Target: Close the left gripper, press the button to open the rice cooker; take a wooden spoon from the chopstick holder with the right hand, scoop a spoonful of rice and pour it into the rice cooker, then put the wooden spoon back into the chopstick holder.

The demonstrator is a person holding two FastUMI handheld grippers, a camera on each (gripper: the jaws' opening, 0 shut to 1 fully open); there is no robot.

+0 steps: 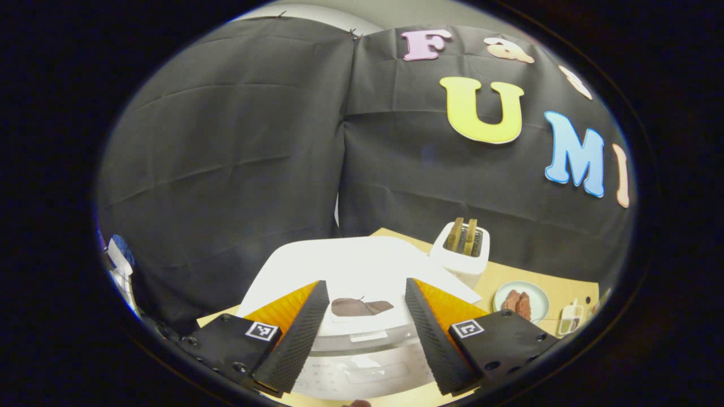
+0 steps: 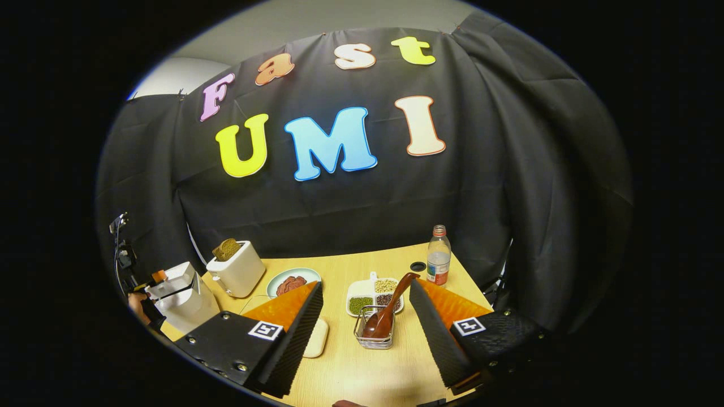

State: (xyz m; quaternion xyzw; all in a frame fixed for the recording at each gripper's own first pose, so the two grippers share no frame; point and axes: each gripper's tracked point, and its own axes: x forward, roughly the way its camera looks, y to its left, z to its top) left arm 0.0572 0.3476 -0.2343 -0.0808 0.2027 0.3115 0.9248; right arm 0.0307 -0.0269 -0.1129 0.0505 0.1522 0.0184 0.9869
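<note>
In the left gripper view the left gripper [image 1: 362,339] hangs over the white rice cooker [image 1: 362,282] with its jaws spread wide, nothing between them; the cooker's lid is down, and a dark brown button [image 1: 361,307] sits on its front edge in the gap between the two fingers. At about two o'clock from the cooker a white toaster [image 1: 461,254] stands on the wooden table [image 1: 509,277] with bread slices upright in its slots, and further toward three o'clock lies a pale plate [image 1: 521,299] with reddish pieces of food.

In the right gripper view the right gripper [image 2: 367,333] is also wide open and empty. Between its fingers stands the wire chopstick holder [image 2: 374,328], holding the wooden spoon [image 2: 390,308] — bowl down, handle leaning toward one o'clock. Just behind the holder at twelve o'clock is a white divided dish [image 2: 370,294] of beans and grains; at one o'clock a water bottle [image 2: 438,254] stands near the table's far edge. At ten o'clock the rice cooker [image 2: 181,299] shows at the table's left end, with another gripper close over it, and the toaster [image 2: 236,268] stands beside it.
</note>
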